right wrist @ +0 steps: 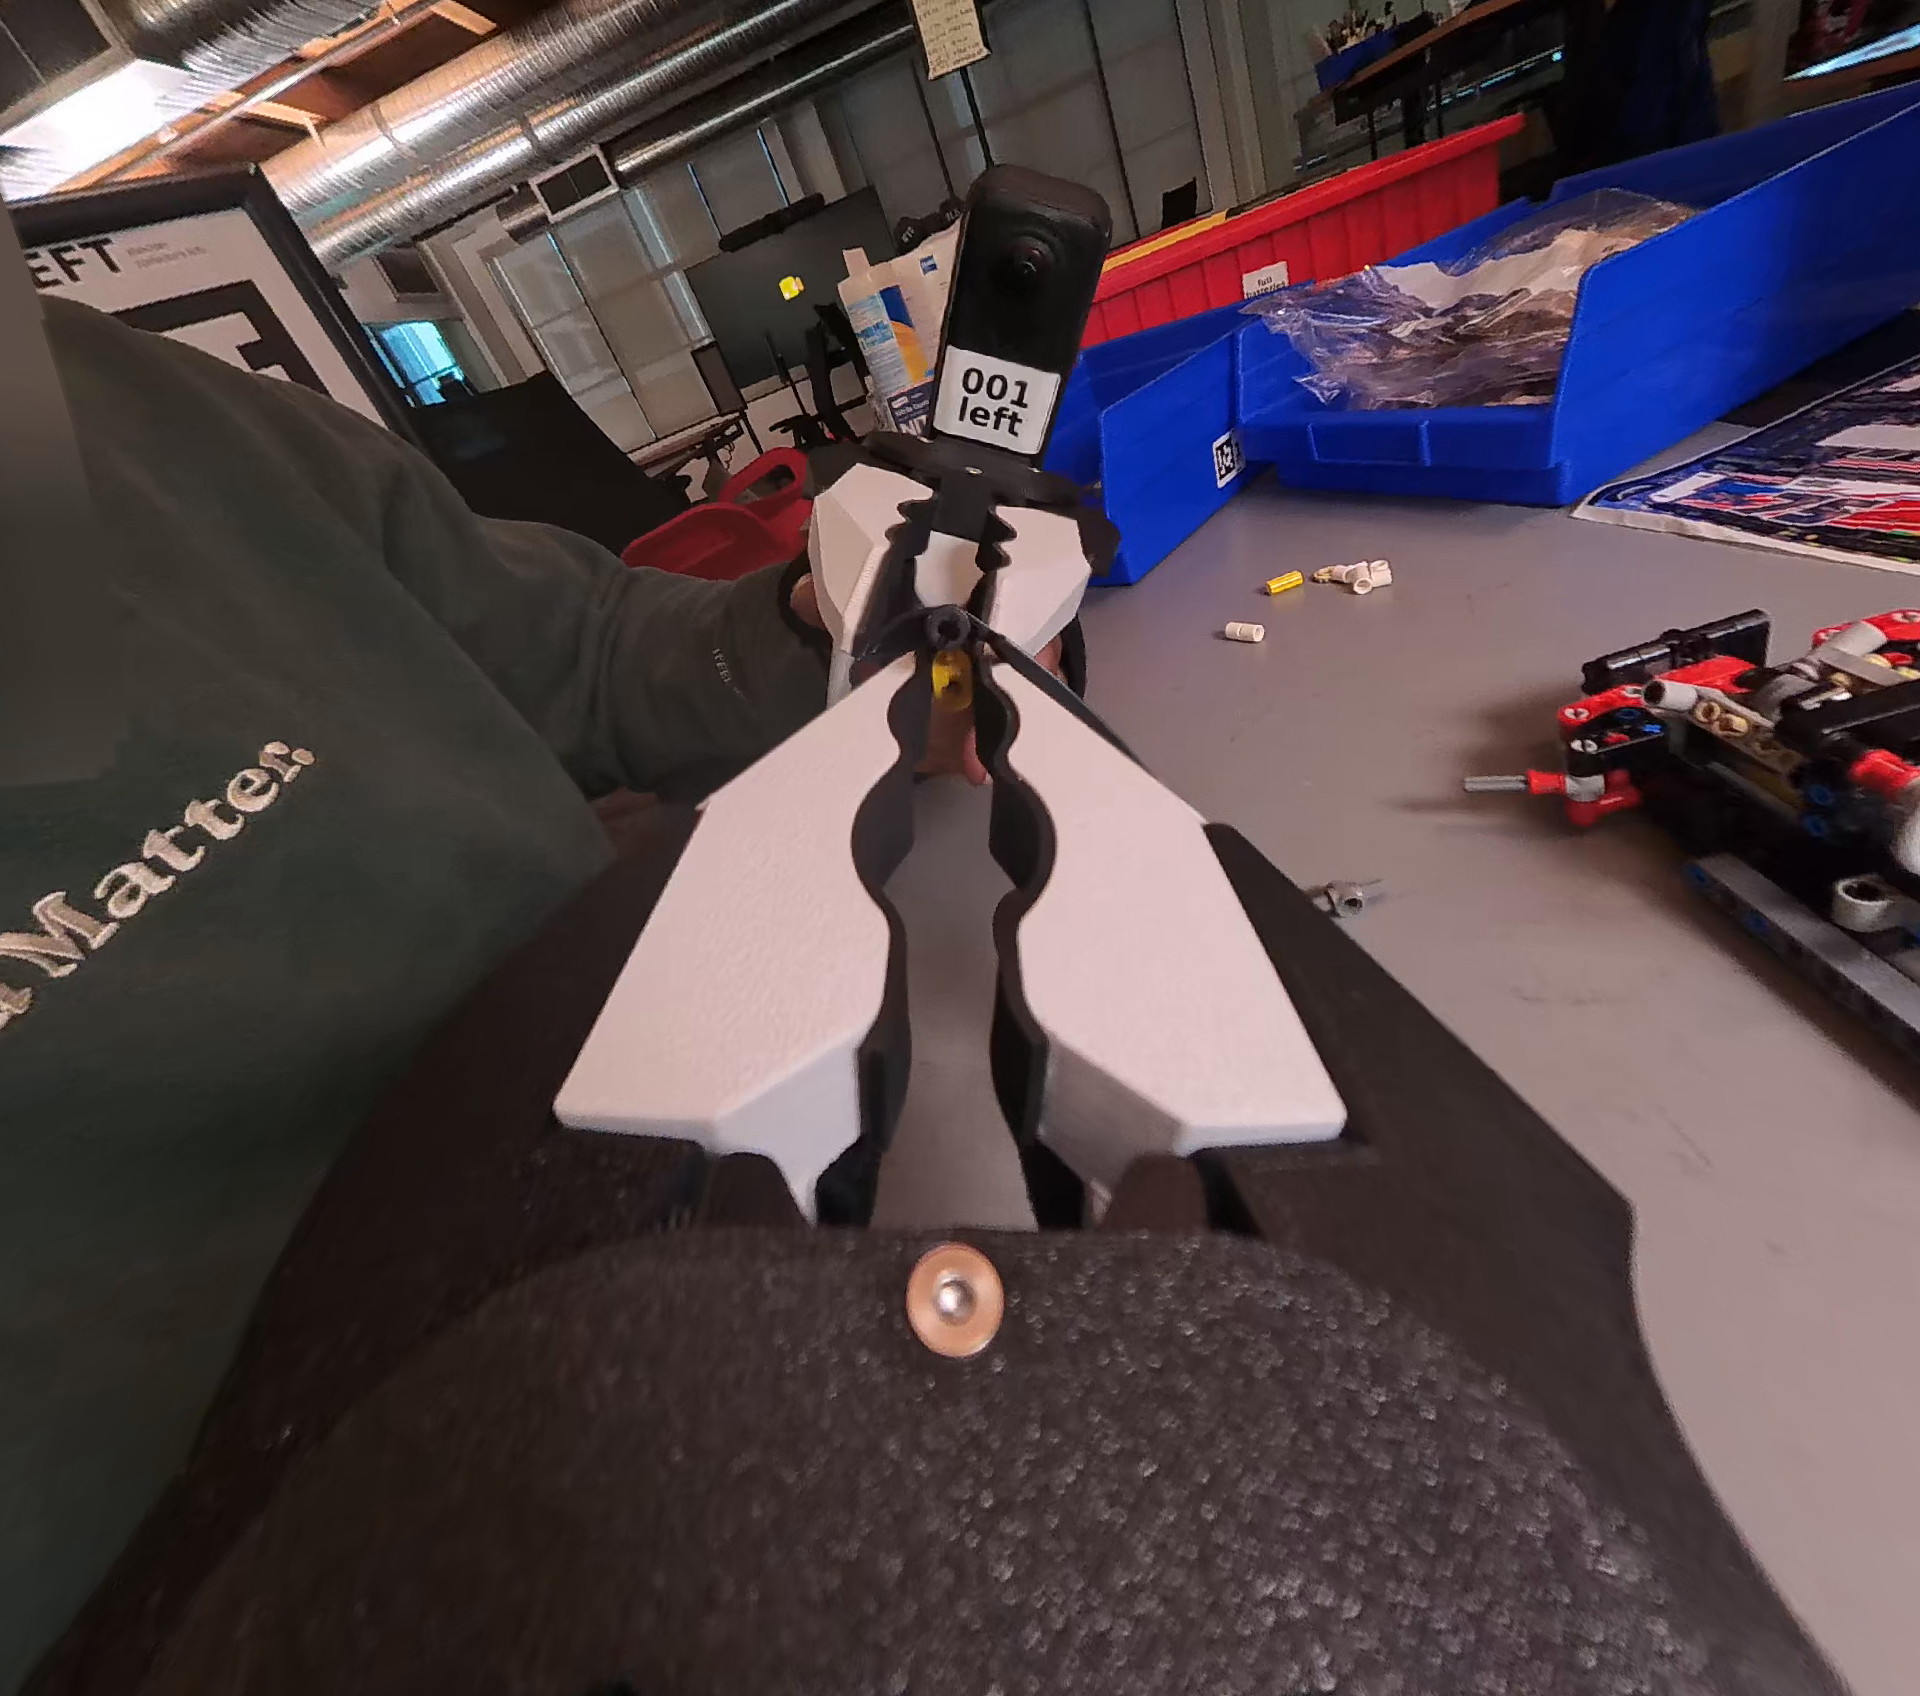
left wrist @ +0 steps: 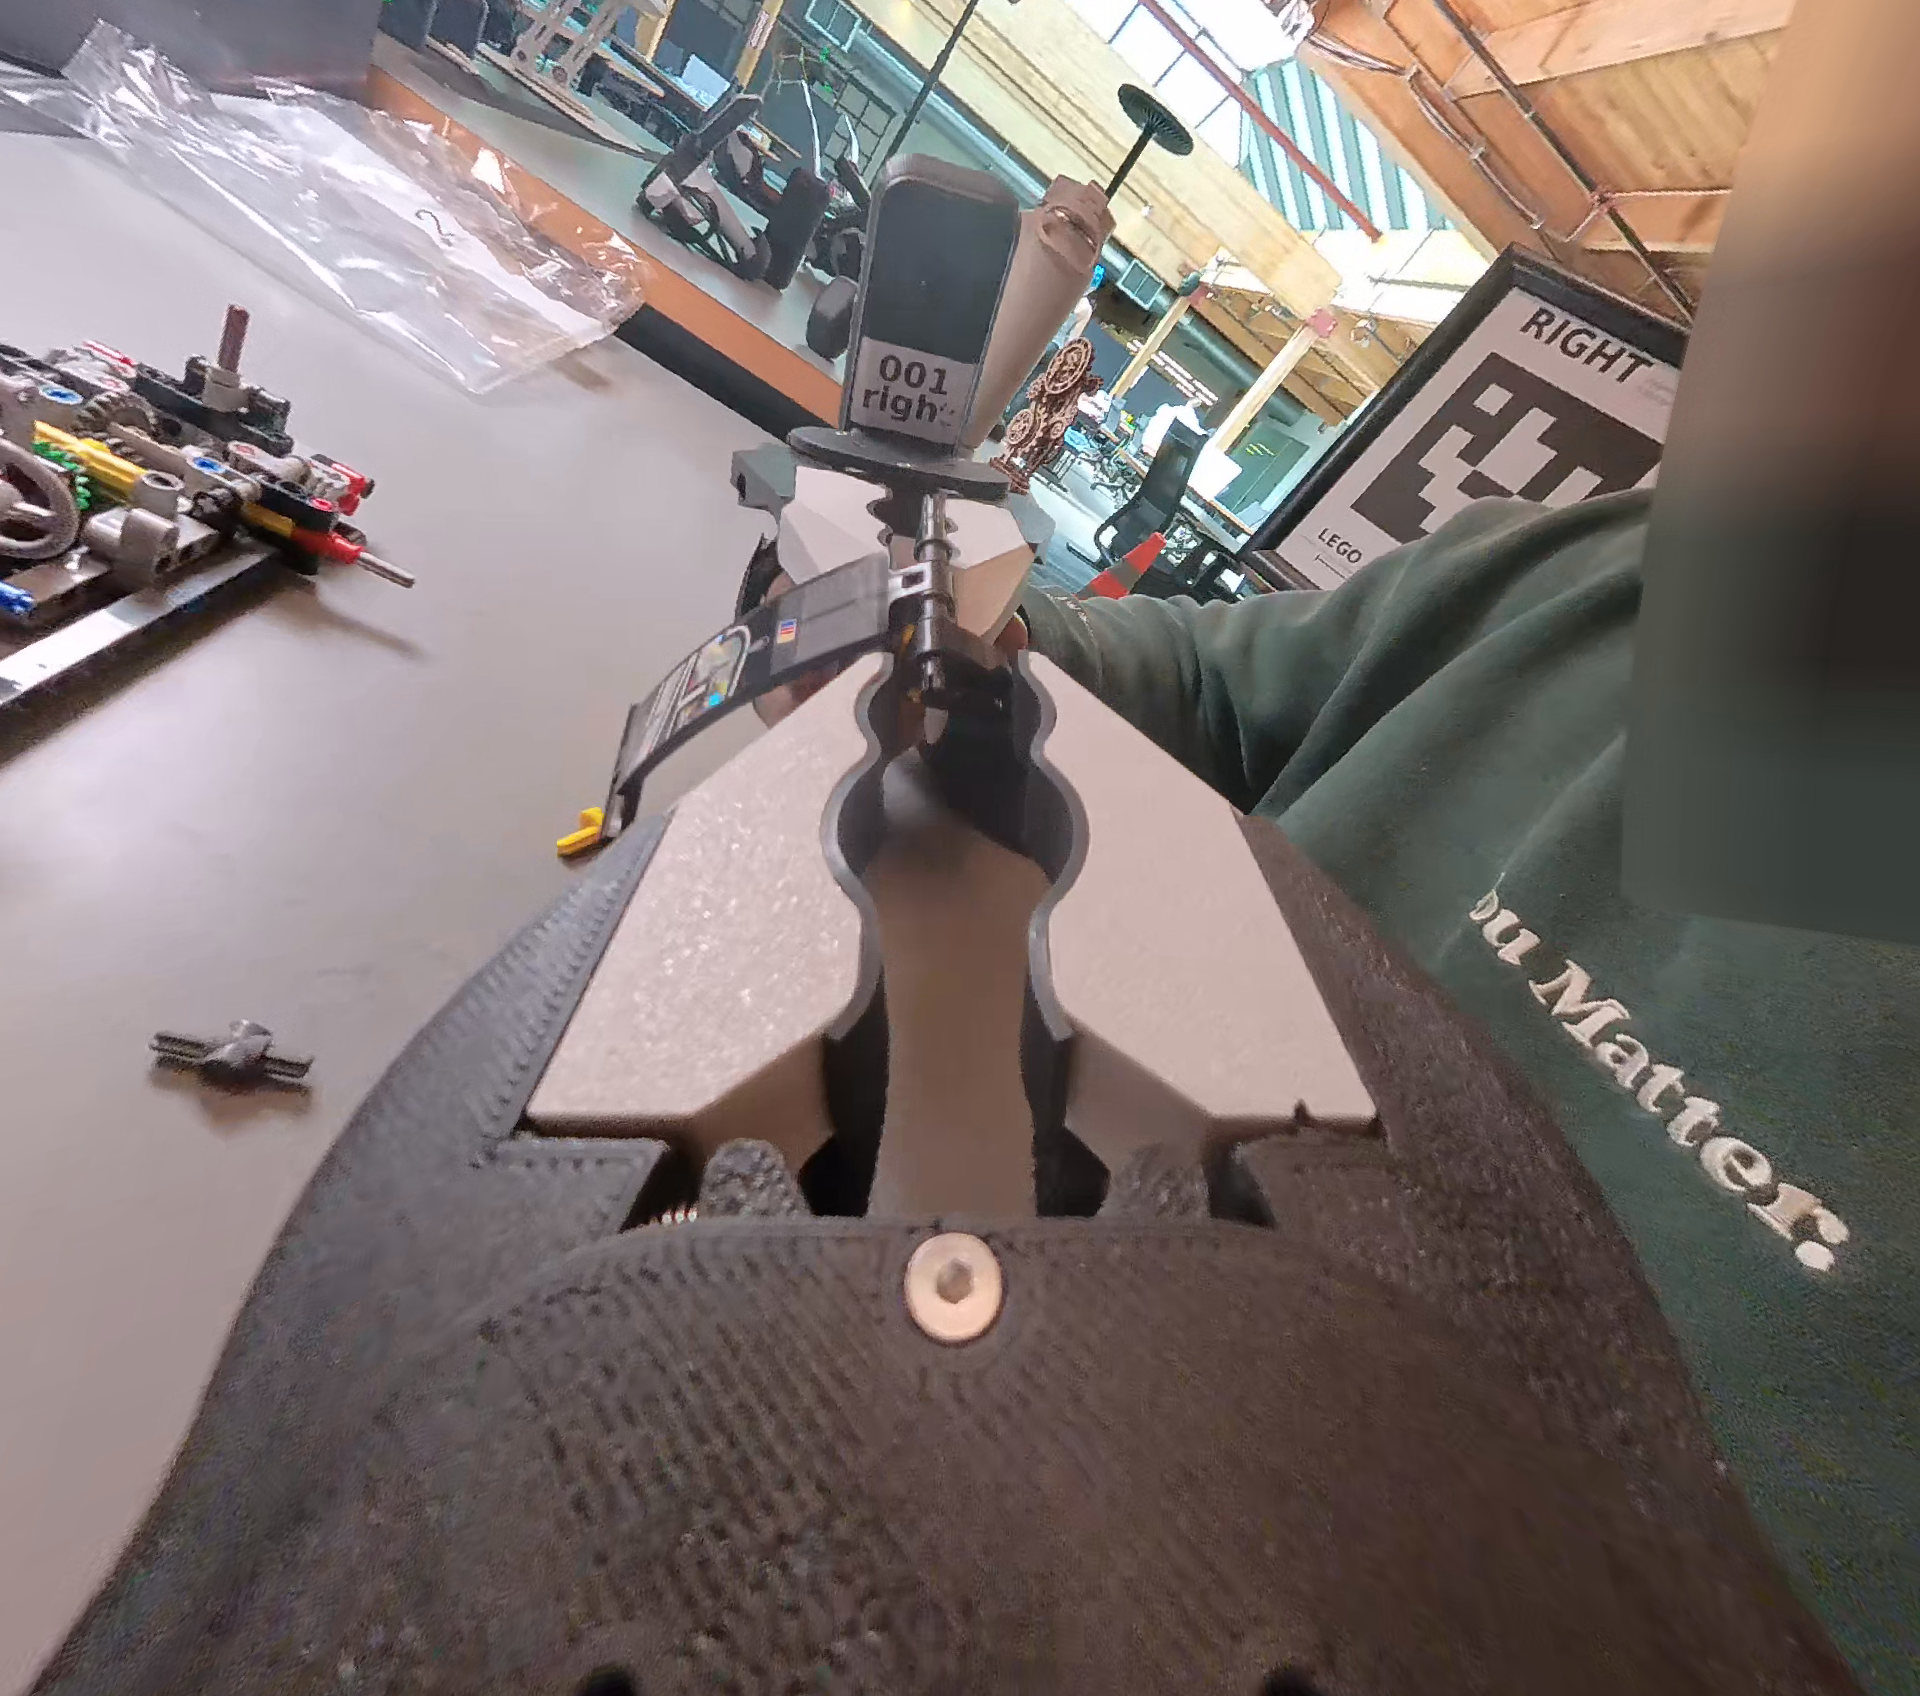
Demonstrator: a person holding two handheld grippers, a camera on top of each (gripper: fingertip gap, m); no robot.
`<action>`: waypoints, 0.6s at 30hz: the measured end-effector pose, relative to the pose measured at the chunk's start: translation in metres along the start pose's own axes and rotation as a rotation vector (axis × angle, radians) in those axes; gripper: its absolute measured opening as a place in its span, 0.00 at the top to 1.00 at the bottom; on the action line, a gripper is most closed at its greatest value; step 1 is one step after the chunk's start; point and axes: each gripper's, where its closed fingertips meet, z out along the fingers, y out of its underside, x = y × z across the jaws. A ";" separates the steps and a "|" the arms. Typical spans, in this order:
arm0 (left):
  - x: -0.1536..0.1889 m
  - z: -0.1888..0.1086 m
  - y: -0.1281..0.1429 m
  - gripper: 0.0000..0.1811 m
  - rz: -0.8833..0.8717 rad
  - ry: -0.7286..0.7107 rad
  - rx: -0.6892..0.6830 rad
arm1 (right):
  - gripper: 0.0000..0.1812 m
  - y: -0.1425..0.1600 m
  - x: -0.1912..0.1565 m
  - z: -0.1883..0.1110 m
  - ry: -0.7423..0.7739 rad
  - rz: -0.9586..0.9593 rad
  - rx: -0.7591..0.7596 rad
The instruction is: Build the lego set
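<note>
The left claw (left wrist: 940,701) and right claw (right wrist: 951,670) meet tip to tip above the grey surface (left wrist: 436,711). The left is nearly closed on a thin black axle piece (left wrist: 928,607), it seems; the right is pinched on a small yellow piece (right wrist: 948,678). The half-built car (right wrist: 1756,753) lies well apart on the surface, loose pins (right wrist: 1340,576) beyond it

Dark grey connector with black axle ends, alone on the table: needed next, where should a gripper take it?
Best pinch the thick grey hub of the dark grey connector from straight above; it lies flat on the grey table, and its thin axle ends offer little hold.
</note>
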 end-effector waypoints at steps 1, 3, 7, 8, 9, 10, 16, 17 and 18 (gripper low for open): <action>-0.002 -0.001 -0.001 0.89 0.009 -0.014 0.005 | 0.98 0.000 0.002 0.000 0.006 0.013 -0.001; -0.006 -0.006 -0.006 0.89 0.052 -0.054 0.022 | 0.98 0.002 0.006 -0.001 0.018 0.047 -0.010; -0.013 -0.012 -0.005 0.95 0.234 -0.166 -0.047 | 0.98 0.005 0.008 -0.002 0.000 0.147 -0.029; -0.013 -0.012 -0.003 0.96 0.282 -0.188 -0.065 | 0.98 0.007 0.008 -0.002 -0.009 0.169 -0.038; -0.014 -0.012 -0.002 0.96 0.324 -0.207 -0.085 | 0.98 0.009 0.008 -0.002 -0.017 0.191 -0.047; -0.014 -0.011 0.001 0.97 0.362 -0.223 -0.109 | 0.98 0.010 0.007 -0.002 -0.023 0.208 -0.045; -0.016 -0.010 0.009 0.99 0.477 -0.277 -0.191 | 0.98 0.012 0.007 -0.002 -0.039 0.245 -0.054; -0.017 -0.010 0.010 0.99 0.485 -0.283 -0.201 | 0.98 0.013 0.007 -0.001 -0.040 0.247 -0.060; -0.017 -0.010 0.011 0.99 0.489 -0.286 -0.212 | 0.98 0.014 0.006 -0.002 -0.042 0.247 -0.064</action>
